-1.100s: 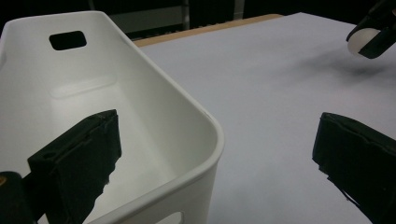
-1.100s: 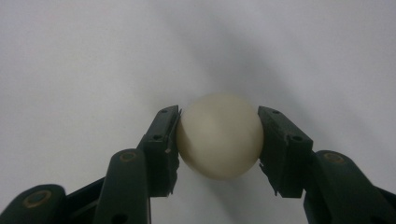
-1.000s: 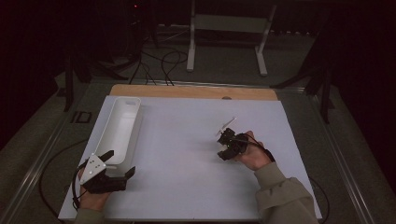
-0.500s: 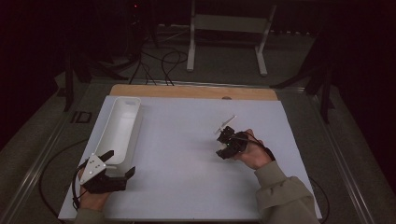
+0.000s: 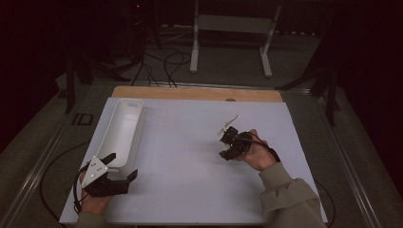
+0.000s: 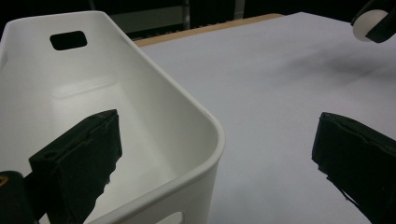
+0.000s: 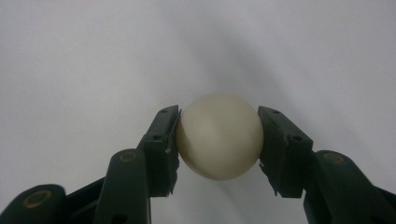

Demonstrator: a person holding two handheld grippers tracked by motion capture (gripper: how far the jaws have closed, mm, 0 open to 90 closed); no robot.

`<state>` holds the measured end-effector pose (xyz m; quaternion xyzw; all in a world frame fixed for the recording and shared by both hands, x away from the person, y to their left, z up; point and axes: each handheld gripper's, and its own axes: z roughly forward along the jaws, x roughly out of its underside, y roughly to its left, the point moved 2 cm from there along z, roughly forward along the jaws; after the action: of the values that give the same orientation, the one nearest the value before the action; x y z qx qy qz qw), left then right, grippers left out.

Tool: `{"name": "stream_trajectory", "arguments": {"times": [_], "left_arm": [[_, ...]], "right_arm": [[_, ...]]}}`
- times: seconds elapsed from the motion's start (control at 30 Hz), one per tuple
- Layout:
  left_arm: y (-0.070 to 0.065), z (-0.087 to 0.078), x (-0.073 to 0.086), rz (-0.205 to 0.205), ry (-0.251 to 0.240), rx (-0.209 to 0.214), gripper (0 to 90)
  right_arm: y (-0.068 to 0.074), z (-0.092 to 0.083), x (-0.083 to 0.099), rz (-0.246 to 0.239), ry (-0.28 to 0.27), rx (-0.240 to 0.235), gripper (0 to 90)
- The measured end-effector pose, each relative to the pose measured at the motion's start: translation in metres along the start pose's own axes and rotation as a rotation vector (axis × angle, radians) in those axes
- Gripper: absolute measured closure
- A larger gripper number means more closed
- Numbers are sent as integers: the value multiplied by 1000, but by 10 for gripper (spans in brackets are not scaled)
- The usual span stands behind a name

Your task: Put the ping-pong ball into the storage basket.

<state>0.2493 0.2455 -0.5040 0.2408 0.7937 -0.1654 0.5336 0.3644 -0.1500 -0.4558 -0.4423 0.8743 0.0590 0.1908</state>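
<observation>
Jaws half hide white ball [image 7: 219, 135]

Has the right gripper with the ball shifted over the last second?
No. In the high view the right gripper sits at the same spot relative to the white bin, clamped on the ball.

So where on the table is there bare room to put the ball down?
The white sheet lies bare between the bin and the right gripper holding the ball. The bin's inside looks bare too. It is tight only at the bin's near end, around the left gripper.
</observation>
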Motion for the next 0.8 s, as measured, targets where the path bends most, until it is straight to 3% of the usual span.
{"name": "stream_trajectory", "arguments": {"times": [0.8], "left_arm": [[0,1,0,-5,-1,14,1]], "right_arm": [[5,-13,-23,-36,-5,10,501]]}}
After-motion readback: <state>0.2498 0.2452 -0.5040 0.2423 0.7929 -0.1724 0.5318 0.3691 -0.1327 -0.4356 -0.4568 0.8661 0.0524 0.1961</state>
